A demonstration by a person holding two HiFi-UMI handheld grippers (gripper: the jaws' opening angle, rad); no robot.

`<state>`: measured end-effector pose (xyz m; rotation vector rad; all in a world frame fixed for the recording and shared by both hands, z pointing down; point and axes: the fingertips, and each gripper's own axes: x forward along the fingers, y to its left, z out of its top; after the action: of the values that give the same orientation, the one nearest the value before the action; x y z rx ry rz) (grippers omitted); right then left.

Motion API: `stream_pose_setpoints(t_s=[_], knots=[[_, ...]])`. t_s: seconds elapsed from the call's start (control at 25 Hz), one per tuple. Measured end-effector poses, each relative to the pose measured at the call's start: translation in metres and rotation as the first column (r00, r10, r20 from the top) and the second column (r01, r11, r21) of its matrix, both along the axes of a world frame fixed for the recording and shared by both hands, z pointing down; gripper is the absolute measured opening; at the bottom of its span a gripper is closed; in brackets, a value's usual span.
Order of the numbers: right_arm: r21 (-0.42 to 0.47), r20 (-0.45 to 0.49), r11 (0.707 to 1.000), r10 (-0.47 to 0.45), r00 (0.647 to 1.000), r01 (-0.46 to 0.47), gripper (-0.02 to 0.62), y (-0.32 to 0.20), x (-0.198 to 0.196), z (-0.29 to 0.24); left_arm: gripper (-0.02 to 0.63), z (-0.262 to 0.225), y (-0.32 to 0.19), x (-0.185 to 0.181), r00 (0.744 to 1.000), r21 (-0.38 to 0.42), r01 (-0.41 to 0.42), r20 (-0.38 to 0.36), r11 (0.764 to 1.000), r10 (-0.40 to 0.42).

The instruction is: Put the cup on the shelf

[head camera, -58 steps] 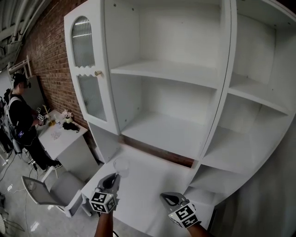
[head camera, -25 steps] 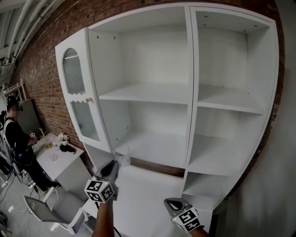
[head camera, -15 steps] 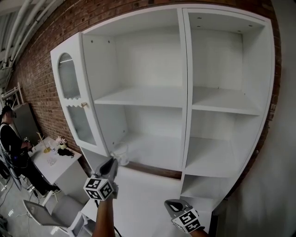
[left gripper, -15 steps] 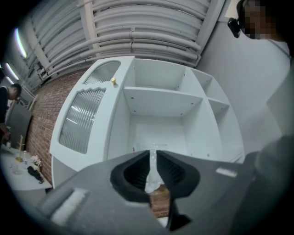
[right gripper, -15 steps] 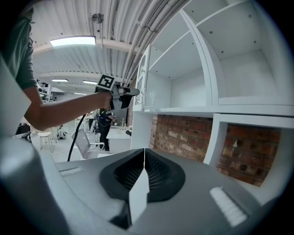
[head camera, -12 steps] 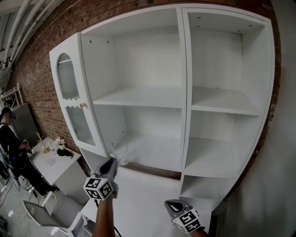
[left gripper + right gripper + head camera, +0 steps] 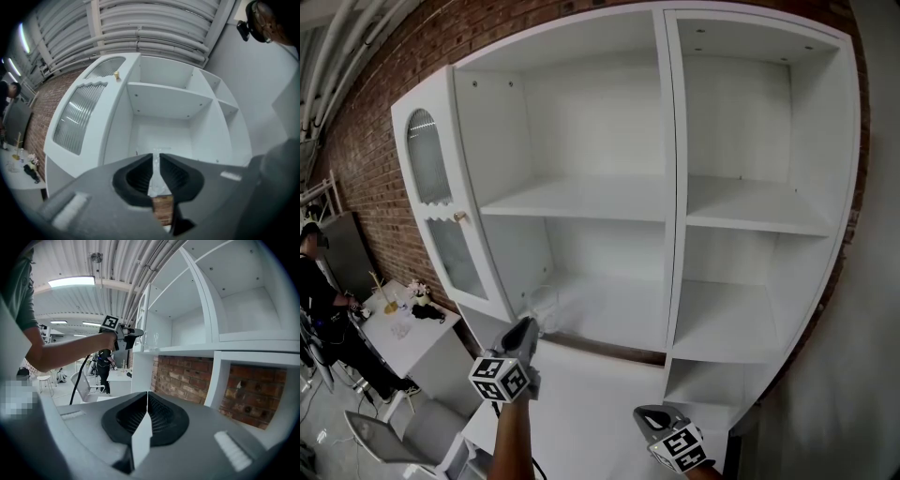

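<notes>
a clear glass cup (image 7: 545,306), upright, pinched by the left gripper (image 7: 529,326).

Shelves (image 7: 581,199) open-fronted, door (image 7: 441,225) swung left

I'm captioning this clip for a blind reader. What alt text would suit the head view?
The left tongs grip a clear cup, held up at the front of the lower left shelf of a white cabinet. The right tongs are shut and empty, low at the right; the cabinet's door stands open.
</notes>
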<state>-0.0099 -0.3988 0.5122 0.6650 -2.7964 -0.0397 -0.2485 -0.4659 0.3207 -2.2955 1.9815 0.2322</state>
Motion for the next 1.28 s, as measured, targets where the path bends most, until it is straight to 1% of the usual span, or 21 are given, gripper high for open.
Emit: stream_pose_setpoints(t_s=[0.28, 0.64, 0.76, 0.96, 1.12, 1.28], knots=[[0.001, 0.002, 1.0, 0.007, 1.0, -0.007, 0.011, -0.008, -0.002, 0.0, 0.043, 0.0, -0.018, -0.003, 1.0, -0.006, -0.011, -0.007, 1.0, 0.011], [-0.003, 0.008, 1.0, 0.021, 1.0, -0.021, 0.011, -0.015, -0.003, 0.0, 0.044, -0.002, -0.04, -0.006, 1.0, -0.016, -0.015, 0.004, 1.0, 0.015], [-0.003, 0.01, 1.0, 0.023, 1.0, -0.023, 0.011, -0.015, -0.005, -0.001, 0.049, -0.003, -0.045, -0.005, 0.999, -0.018, -0.018, 0.034, 1.0, 0.019], [0.003, 0.013, 1.0, 0.017, 1.0, -0.017, 0.011, -0.013, -0.008, -0.003, 0.064, -0.005, -0.041, 0.0, 0.993, 0.001, -0.014, 0.115, 1.0, 0.013], [0.01, 0.018, 1.0, 0.004, 1.0, -0.004, 0.011, -0.008, -0.013, -0.007, 0.111, -0.013, -0.033, 0.002, 0.987, 0.018, -0.002, 0.161, 1.0, -0.001], [0.014, 0.022, 1.0, -0.012, 1.0, 0.011, 0.011, 0.0, -0.018, -0.01, 0.127, -0.019, -0.02, 0.001, 0.978, 0.022, 0.019, 0.205, 1.0, -0.023]])
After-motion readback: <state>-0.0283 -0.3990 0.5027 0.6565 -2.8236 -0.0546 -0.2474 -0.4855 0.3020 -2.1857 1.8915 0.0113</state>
